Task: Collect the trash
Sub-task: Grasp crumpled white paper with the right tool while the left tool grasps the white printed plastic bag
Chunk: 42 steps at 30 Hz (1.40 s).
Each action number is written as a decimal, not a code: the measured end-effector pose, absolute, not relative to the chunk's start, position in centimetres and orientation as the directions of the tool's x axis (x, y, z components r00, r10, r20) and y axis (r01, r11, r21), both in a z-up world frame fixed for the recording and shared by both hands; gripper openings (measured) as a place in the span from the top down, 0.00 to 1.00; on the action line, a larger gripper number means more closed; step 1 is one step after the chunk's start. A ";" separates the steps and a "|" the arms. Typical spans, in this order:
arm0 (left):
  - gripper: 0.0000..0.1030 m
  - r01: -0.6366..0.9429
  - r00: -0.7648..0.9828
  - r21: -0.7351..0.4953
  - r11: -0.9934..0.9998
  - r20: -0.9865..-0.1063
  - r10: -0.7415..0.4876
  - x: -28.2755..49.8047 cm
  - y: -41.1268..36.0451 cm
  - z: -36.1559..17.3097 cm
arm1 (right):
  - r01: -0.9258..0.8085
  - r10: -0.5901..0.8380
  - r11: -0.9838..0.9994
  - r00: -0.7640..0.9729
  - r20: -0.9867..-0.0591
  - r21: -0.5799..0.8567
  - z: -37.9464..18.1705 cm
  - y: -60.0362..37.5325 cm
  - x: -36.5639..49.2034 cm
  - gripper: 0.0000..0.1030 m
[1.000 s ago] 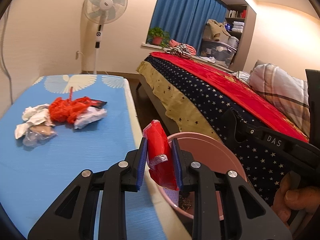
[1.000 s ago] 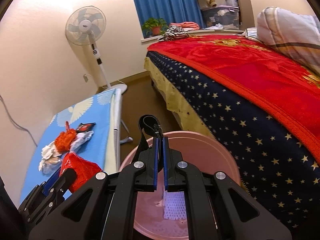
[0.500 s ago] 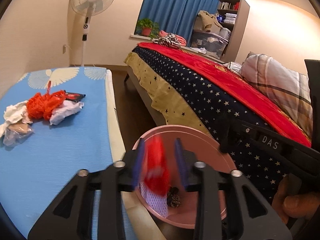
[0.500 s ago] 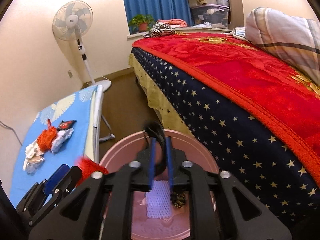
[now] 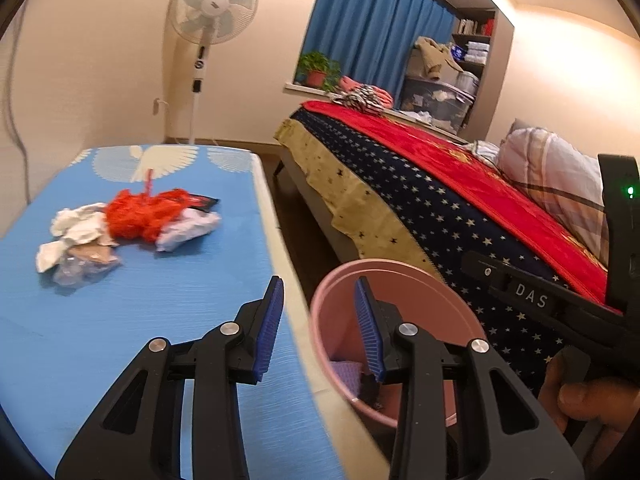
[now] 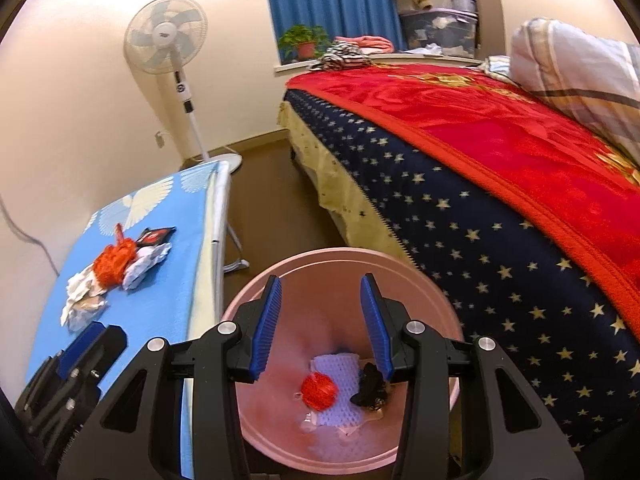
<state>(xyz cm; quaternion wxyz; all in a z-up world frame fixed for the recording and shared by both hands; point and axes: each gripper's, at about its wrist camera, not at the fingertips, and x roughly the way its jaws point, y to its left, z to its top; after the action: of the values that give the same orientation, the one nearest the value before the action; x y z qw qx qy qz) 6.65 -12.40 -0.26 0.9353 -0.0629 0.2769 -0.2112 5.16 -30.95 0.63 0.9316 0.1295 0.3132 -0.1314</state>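
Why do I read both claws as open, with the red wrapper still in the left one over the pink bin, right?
Not quite: the left claw is empty. The right wrist view shows the red wrapper lying inside the pink bin. Both claws are open, including the right claw.

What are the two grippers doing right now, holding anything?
Left gripper: open, holding nothing.
Right gripper: open, holding nothing, above the pink bin.

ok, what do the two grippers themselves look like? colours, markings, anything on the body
Both are matte black plastic with triangular cut-outs, silver pivot bolts and ribbed blue pads: left gripper, right gripper. Seen from the left wrist, the right gripper's body carries a white "DAS" label and a lit green LED. A bare hand grips it; no sleeve or cable shows.
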 end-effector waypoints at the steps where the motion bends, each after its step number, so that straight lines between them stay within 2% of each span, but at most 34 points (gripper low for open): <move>1: 0.67 0.344 0.767 -0.234 0.909 -0.489 -0.416 6.5 -11.5 -0.2 | 0.318 -0.158 0.935 0.771 -0.617 0.159 0.6 -30.6 5.2 0.59; 10: 0.76 0.189 0.837 -0.241 0.952 -0.468 -0.285 6.4 -5.5 -0.3 | 0.224 -0.068 0.955 0.802 -0.594 0.192 0.4 -26.9 6.5 0.62; 13: 0.82 0.145 0.855 -0.239 0.960 -0.458 -0.243 6.6 -4.0 -0.3 | 0.180 -0.015 0.957 0.812 -0.583 0.226 0.3 -25.3 7.2 0.64; 18: 0.82 0.075 0.882 -0.236 0.969 -0.437 -0.175 7.1 -1.8 -0.4 | 0.090 0.083 0.957 0.828 -0.554 0.277 0.4 -22.1 9.0 0.71; 25: 0.82 -0.062 0.890 -0.250 0.966 -0.452 -0.060 8.8 2.2 -1.1 | 0.065 0.139 0.943 0.812 -0.567 0.325 -1.0 -19.5 12.2 0.72; 36: 0.82 -0.220 0.854 -0.288 0.932 -0.519 0.041 13.3 7.3 -2.9 | 0.021 0.198 0.935 0.797 -0.571 0.354 -2.7 -16.6 18.3 0.70; 39: 0.81 -0.244 0.835 -0.323 0.915 -0.549 0.029 14.9 8.3 -3.7 | 0.041 0.211 0.923 0.780 -0.590 0.384 -3.9 -16.6 20.1 0.67; 40: 0.77 -0.259 0.825 -0.333 0.907 -0.564 0.029 15.7 8.7 -4.1 | 0.046 0.218 0.917 0.774 -0.594 0.395 -4.2 -16.7 20.5 0.67; 41: 0.66 -0.270 0.821 -0.338 0.902 -0.570 0.032 15.9 8.8 -4.4 | 0.058 0.229 0.907 0.765 -0.603 0.417 -4.7 -16.8 21.2 0.66; 42: 0.60 -0.280 0.818 -0.345 0.896 -0.575 0.034 16.3 9.0 -4.6 | 0.065 0.233 0.901 0.760 -0.607 0.428 -5.1 -16.8 21.6 0.63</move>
<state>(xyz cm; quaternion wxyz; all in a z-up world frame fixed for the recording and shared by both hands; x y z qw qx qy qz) 16.32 9.03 -4.56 0.9294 -0.2122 0.2898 0.0846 21.63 -16.75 -5.06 0.9125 0.2175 0.3433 0.0460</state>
